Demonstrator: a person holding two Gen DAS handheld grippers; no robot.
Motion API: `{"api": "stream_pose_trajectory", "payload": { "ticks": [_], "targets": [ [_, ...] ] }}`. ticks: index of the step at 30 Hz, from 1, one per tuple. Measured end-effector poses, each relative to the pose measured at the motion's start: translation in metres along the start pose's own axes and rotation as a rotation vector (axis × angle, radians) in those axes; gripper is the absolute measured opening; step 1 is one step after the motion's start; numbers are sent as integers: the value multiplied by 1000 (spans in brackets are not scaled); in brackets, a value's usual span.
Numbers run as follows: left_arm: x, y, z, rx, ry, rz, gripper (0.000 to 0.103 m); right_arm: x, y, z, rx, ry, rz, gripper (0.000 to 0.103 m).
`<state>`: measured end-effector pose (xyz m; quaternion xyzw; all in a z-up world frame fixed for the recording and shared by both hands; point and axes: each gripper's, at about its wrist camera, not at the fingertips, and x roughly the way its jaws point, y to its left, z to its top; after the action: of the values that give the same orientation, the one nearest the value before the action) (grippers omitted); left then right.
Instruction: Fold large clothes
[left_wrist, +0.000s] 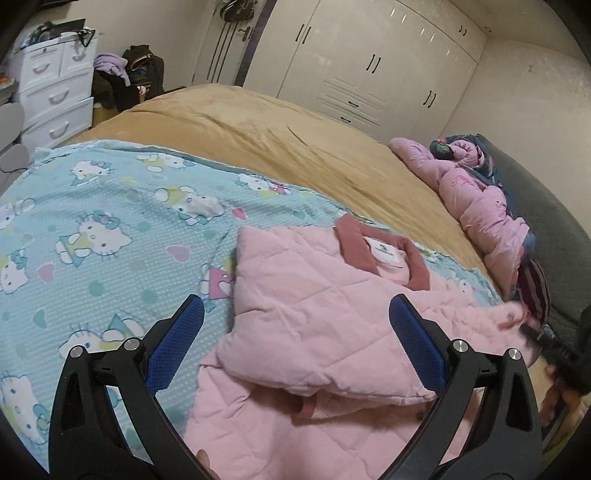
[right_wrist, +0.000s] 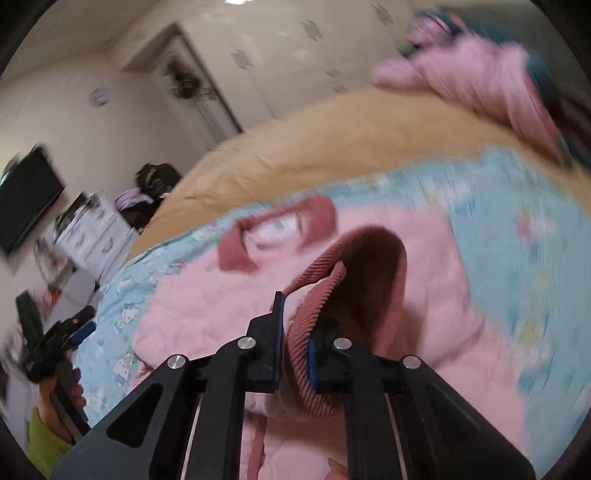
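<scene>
A wide bed fills the room, spread with a tan blanket and, nearer, a light blue sheet printed with cartoon white cats and hearts. On that sheet lies the task's garment, a pale pink quilted jacket with darker rose ribbed trim, its collar toward the far side and 1 sleeve already laid across the body. A second, puffier pink coat is heaped at the far right edge of the bed, well apart. White wardrobe doors and a white drawer unit stand behind. The right gripper is clamped tight on the ribbed rose cuff of the other sleeve, which arches up off the jacket; the view is motion-blurred. The left gripper hovers over the jacket's near half with its blue pads wide apart, holding nothing. My judgement: the step is bringing this sleeve across the chest. To do it well, carry the cuff low and straight so the sleeve lands flat along the fold line, use the free gripper to pin the shoulder, then let go only once the fabric lies smooth. A white label sits inside the collar; its small print is too fine to read.
</scene>
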<state>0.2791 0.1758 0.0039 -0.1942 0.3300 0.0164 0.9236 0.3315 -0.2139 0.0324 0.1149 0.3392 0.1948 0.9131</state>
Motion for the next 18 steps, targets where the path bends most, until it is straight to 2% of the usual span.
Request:
{"api": "stream_pose_trajectory", "payload": {
  "ticks": [5, 7, 12, 18],
  "targets": [
    [18, -23, 10, 33, 25, -13, 94, -12, 14, 38, -215, -111, 8, 9],
    [31, -34, 11, 48, 48, -10, 94, -2, 8, 44, -249, -109, -13, 9],
    [55, -51, 3, 68, 84, -32, 94, 34, -17, 29, -265, -36, -112, 9],
    [74, -61, -7, 100, 134, -35, 94, 50, -43, 8, -187, -13, -129, 9]
  ]
}}
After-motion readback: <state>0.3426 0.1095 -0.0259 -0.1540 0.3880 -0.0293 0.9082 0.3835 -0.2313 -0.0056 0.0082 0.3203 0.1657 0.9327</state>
